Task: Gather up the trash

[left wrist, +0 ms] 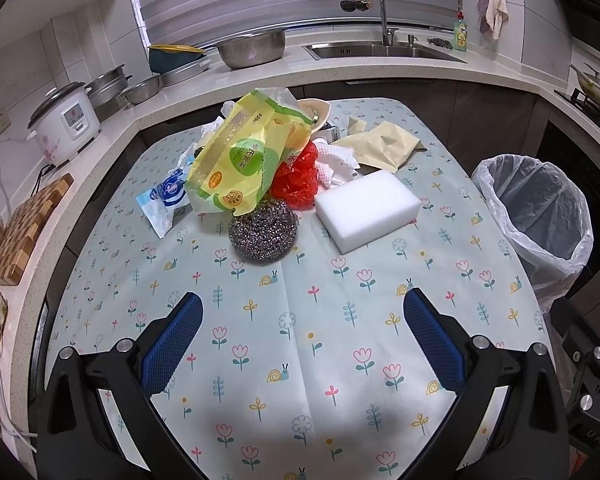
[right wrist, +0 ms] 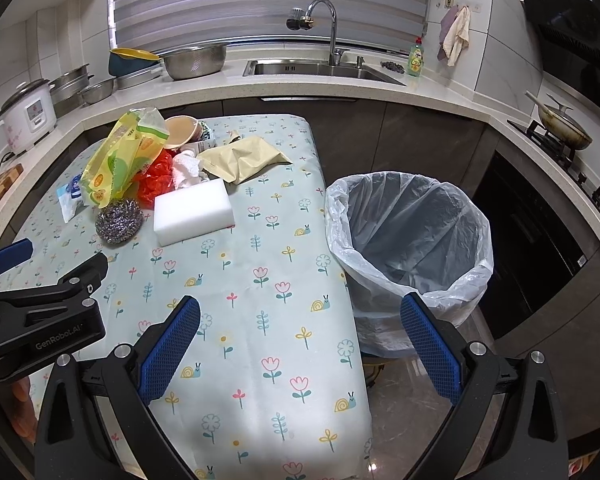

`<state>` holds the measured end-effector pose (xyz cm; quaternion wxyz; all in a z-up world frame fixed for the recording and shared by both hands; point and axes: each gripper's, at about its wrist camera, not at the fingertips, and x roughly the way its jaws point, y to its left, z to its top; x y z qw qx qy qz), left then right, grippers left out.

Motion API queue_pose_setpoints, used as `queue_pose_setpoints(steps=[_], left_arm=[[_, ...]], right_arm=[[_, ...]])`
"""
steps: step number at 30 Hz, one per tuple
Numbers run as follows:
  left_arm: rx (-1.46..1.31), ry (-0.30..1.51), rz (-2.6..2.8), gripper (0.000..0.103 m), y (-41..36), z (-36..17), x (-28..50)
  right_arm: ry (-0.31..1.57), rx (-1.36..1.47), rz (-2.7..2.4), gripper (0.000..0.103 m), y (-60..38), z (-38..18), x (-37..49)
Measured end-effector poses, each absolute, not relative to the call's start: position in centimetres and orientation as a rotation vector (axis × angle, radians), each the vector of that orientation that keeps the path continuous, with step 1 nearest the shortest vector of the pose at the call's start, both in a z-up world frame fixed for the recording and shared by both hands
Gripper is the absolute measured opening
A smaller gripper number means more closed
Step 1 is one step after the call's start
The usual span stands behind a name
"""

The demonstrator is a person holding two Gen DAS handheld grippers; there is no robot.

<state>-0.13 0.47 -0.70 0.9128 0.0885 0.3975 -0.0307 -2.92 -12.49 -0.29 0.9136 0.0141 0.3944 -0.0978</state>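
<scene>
Evidently nothing is collected yet: left gripper [left wrist: 302, 344] and right gripper [right wrist: 300, 346] hover with fingers wide apart, empty. Trash pile [left wrist: 260, 152] lies at twelve o'clock on the bench [left wrist: 300, 360]; the bin [right wrist: 412, 240], seemingly empty, stands at two o'clock. Next: reach forward, pinch one piece.

Black left tool [right wrist: 4, 256] body: "GenRobot.AI" in pale letters.
Yellow-green plastic wipes packet [left wrist: 236, 160]: print too blurred to read.

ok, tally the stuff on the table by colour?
Yellow: 2, wipes pack, paper bag
White: 2, sponge, tissue
Red: 1, plastic bag
Silver: 1, scourer
Blue-white: 1, wrapper
Beige: 1, bowl
Total: 8 visible
</scene>
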Motion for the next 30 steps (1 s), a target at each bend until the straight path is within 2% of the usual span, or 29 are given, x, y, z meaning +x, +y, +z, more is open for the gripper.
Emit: queue_pose_setpoints(steps=[30], left_arm=[[0.185, 0.829, -0.067, 0.096, -0.01, -0.86, -0.49]], right_arm=[[0.809, 0.03, -0.205, 0.096, -12.78, -0.43, -3.01]])
